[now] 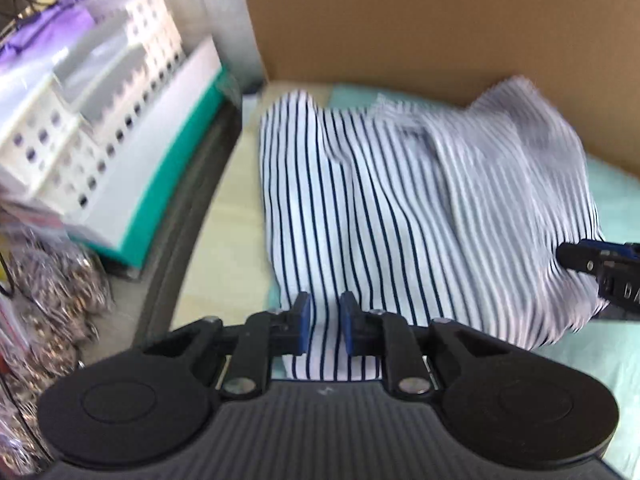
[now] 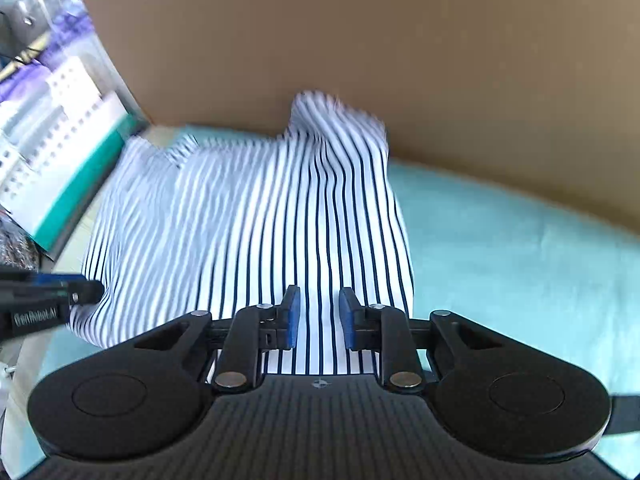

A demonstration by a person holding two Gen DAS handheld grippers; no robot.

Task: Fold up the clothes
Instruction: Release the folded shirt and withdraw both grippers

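The striped shirt (image 1: 360, 208) lies on the pale turquoise sheet (image 2: 500, 248), its far edge close against the cardboard wall (image 1: 420, 20). It looks partly doubled over: one flap or sleeve (image 1: 520, 140) rides up on the body on the side away from the white perforated baskets (image 1: 80, 128). Whether this is a fold half made or loose bunching cannot be told; both views are motion-blurred.

Handling, as a judgement: thin woven or knit cloth, light, limp, not fragile. It will drape and slide on the sheet and will not keep a crease unless pressed flat. A pinch at the hem corners, or at a doubled edge where the cloth is thicker, should hold best; a single layer could slip from the blue pads.

Left gripper (image 1: 325, 328): jaws parted, a gap showing between the pads; the near hem of the shirt runs under and between them, on the basket side. No cloth is visibly pinched.

Right gripper (image 2: 319, 322): jaws likewise parted, over the near hem on the side away from the baskets, striped cloth visible in the gap but not clamped.

Each gripper's tip shows at the edge of the other's view, at the shirt's edge.
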